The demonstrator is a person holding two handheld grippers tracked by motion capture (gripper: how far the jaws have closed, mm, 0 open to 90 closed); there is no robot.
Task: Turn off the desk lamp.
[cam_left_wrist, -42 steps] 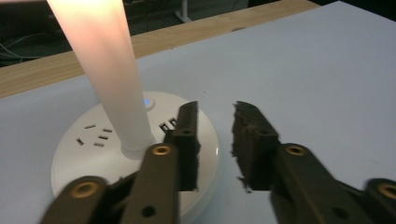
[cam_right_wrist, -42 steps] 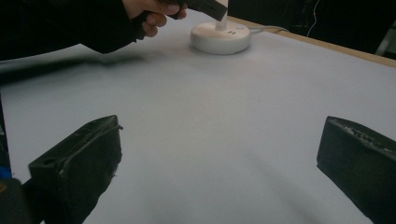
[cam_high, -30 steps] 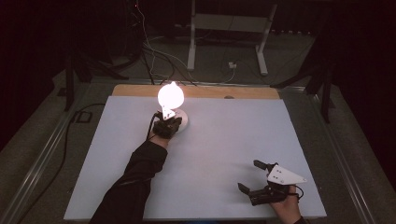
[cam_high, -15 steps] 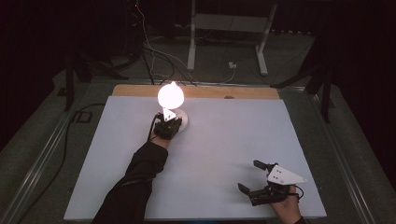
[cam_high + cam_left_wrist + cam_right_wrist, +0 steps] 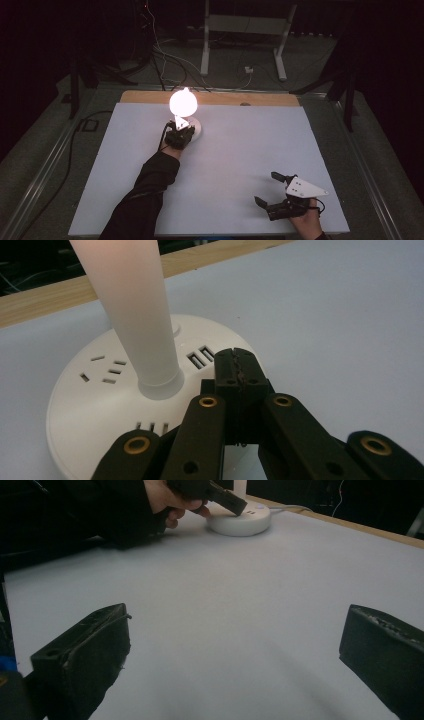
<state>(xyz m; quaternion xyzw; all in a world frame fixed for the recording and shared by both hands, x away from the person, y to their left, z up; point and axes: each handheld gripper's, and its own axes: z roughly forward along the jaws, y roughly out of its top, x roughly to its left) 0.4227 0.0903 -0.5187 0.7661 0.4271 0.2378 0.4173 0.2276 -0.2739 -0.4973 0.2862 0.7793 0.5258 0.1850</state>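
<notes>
Fingers of the left gripper [image 5: 235, 365] are pressed together, tips on the white round base [image 5: 95, 390] of the lit lamp [image 5: 183, 102]; right gripper [image 5: 272, 190] fingers spread above the worktop [image 5: 240, 150].

A white mat [image 5: 240, 165] covers the wooden table [image 5: 220, 98].

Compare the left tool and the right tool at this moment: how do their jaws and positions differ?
The left tool has its jaws shut together, tips resting on the round white lamp base; the right tool has its jaws wide apart with nothing between them. The left tool sits at the table's far side by the lit lamp; the right tool sits near the front edge. Both have black jaws.
</notes>
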